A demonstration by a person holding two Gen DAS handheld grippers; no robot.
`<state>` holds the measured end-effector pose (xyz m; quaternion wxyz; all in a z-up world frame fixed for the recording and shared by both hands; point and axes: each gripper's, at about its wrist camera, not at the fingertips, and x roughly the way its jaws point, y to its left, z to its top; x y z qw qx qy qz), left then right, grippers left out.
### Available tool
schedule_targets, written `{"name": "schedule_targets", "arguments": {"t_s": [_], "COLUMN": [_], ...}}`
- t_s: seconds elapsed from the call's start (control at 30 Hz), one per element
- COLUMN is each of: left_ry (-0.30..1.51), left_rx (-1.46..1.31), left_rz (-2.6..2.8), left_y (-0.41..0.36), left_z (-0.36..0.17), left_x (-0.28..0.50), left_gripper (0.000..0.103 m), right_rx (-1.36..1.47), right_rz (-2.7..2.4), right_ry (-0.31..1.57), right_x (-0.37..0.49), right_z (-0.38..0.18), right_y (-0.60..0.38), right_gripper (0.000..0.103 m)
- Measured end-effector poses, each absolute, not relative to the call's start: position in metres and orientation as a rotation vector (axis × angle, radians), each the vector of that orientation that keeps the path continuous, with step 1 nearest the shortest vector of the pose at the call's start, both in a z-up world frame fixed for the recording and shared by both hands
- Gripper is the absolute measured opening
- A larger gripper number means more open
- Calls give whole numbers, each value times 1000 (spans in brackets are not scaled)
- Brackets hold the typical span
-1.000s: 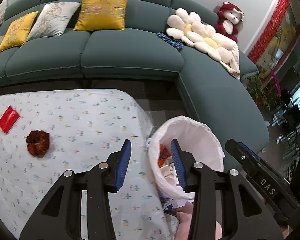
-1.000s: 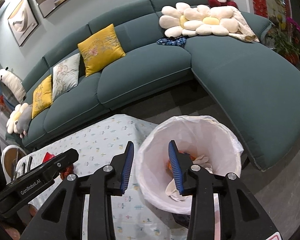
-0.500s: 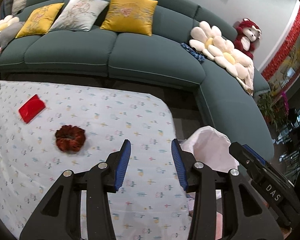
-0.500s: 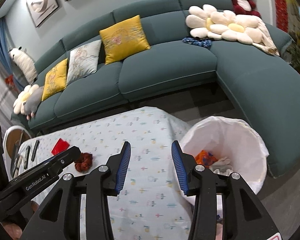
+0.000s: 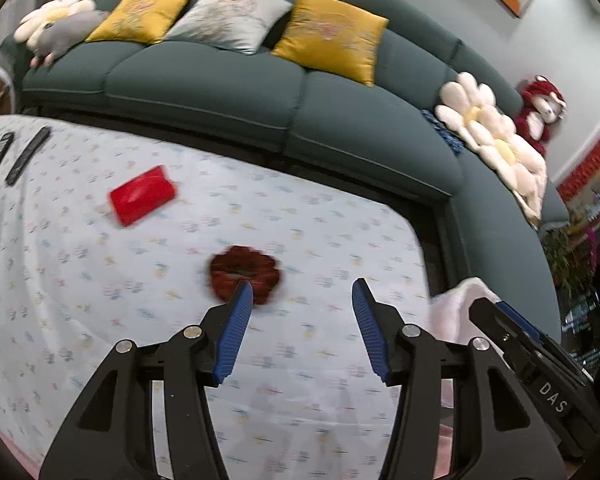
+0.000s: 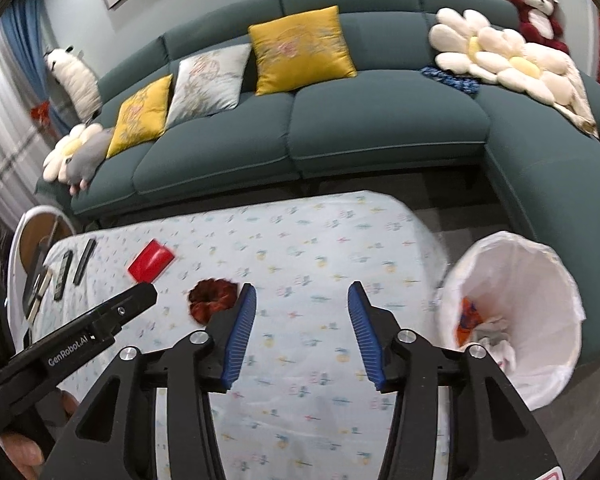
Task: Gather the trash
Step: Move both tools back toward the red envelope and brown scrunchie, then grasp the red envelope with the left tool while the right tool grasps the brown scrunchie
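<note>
A dark red scrunchie-like piece [image 5: 244, 276] lies on the patterned tablecloth [image 5: 320, 240], just beyond my left gripper [image 5: 302, 294], which is open and empty. It also shows in the right wrist view [image 6: 212, 300], left of my right gripper [image 6: 302, 298], which is open and empty above the table. A flat red packet [image 5: 142, 194] lies farther left, also in the right wrist view [image 6: 151, 266]. A white-lined trash bin [image 6: 512, 320] stands on the floor off the table's right end, holding orange and white trash.
Two dark remotes [image 5: 24, 156] lie at the table's far left end. A teal corner sofa [image 6: 380, 128] with cushions and plush toys wraps behind and to the right of the table. A round side table [image 6: 40, 232] stands at the left.
Both grippers swung left, away from the bin and over the table. The scrunchie-like piece now lies just ahead of the left gripper. Both stayed open.
</note>
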<state>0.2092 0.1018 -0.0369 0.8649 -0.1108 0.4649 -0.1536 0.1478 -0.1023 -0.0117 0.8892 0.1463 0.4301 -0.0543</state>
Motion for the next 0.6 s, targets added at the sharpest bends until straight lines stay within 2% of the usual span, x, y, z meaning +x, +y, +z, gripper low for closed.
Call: {"name": "schedule_targets", "arguments": {"t_s": [0.13, 0.43, 0.6], "left_ry": [983, 1025, 1030], "left_rx": [-251, -269, -261], "left_rz": [-255, -135, -112], "left_y": [140, 214, 233], "left_z": [-51, -92, -111], "left_x": [221, 262, 294], "left_gripper": [57, 60, 72], "right_rx": [284, 258, 263], "right_rz": [-86, -34, -35], "right_ry": [928, 1035, 1089], "right_x": [166, 214, 244], "right_z": [-25, -74, -104], "right_y": [-76, -20, -4], "right_gripper": [48, 48, 47]}}
